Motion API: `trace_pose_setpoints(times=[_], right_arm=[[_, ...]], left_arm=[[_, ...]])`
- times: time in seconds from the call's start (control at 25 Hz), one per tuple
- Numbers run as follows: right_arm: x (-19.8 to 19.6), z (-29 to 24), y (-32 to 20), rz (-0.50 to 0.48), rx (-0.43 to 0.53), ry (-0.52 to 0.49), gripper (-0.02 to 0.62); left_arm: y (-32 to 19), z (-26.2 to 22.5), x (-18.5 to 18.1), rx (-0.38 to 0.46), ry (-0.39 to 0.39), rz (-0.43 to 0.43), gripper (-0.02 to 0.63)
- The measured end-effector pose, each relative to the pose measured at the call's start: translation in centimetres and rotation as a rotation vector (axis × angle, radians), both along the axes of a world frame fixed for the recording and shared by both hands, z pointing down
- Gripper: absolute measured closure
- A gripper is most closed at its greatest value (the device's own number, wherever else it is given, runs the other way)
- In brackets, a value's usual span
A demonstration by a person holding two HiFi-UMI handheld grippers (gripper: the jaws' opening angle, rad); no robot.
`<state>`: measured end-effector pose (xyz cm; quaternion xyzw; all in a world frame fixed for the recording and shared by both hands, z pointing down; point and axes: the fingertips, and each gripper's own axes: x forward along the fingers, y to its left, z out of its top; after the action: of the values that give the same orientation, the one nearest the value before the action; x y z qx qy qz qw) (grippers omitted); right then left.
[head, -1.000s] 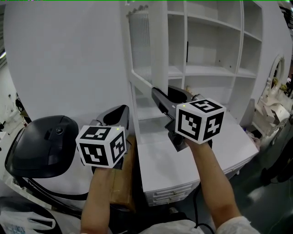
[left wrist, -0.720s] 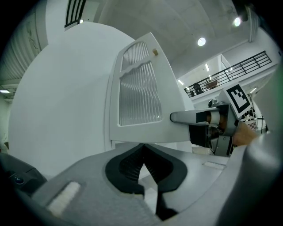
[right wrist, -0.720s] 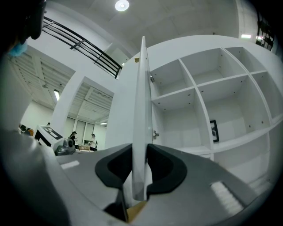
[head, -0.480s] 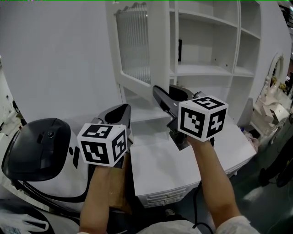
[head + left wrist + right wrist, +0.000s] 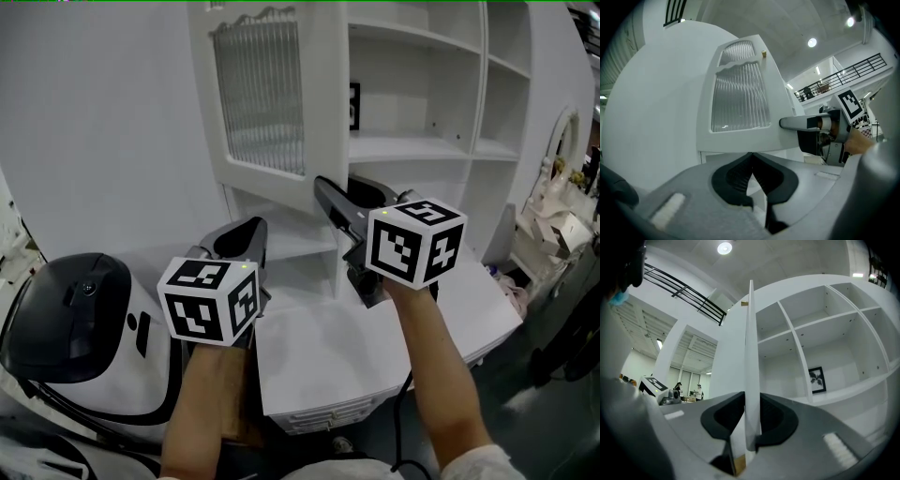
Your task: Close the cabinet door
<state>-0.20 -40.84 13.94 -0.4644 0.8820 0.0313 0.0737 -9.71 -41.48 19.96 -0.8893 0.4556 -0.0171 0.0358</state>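
The white cabinet door (image 5: pixel 262 103) with a ribbed glass panel stands swung out from the open shelves (image 5: pixel 412 141). My right gripper (image 5: pixel 337 192) is shut on the door's lower free edge. In the right gripper view the thin door edge (image 5: pixel 751 357) runs upright between the pads of that gripper (image 5: pixel 750 404). My left gripper (image 5: pixel 239 234) hangs lower left of the door, shut and holding nothing. In the left gripper view its jaws (image 5: pixel 751 159) meet below the door's glass face (image 5: pixel 740 101), and the right gripper (image 5: pixel 787 123) shows at the door's right edge.
A black-and-white rounded machine (image 5: pixel 66 309) sits at lower left. A white counter with drawers (image 5: pixel 375 347) lies below the shelves. A small framed picture (image 5: pixel 354 105) stands on a shelf. Clutter (image 5: pixel 553 225) lies at the far right.
The door's glass face has turned more toward the head view and sits further left in it. Both grippers have moved along with it, the right one still on the door's edge.
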Motion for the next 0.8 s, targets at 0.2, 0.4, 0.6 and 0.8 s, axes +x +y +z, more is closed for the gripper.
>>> trace_pose_setpoints(times=[0.2,0.4,0.6,0.8], right_arm=[[1.9,-0.2,-1.6,-0.012,-0.006,-0.010,0.503],[2.4,-0.1,-2.7,-0.033,0.004,-0.017,0.497],[3.7,0.1,-4.1,-0.002,0.018,-0.015,0.479],[5.4,0.2,-5.9,0.045,0.023,0.022,0.457]], left_arm=[[-1.3,-0.2,1.6,-0.001,-0.005,-0.003,0.607],[-2.4,0.2,2.2,0.002,-0.005,-0.007,0.607],[-3.3,0.4,3.1,0.006,-0.004,-0.011,0.607],[-4.4,0.7,4.4,0.003,-0.018,-0.010,0.607]])
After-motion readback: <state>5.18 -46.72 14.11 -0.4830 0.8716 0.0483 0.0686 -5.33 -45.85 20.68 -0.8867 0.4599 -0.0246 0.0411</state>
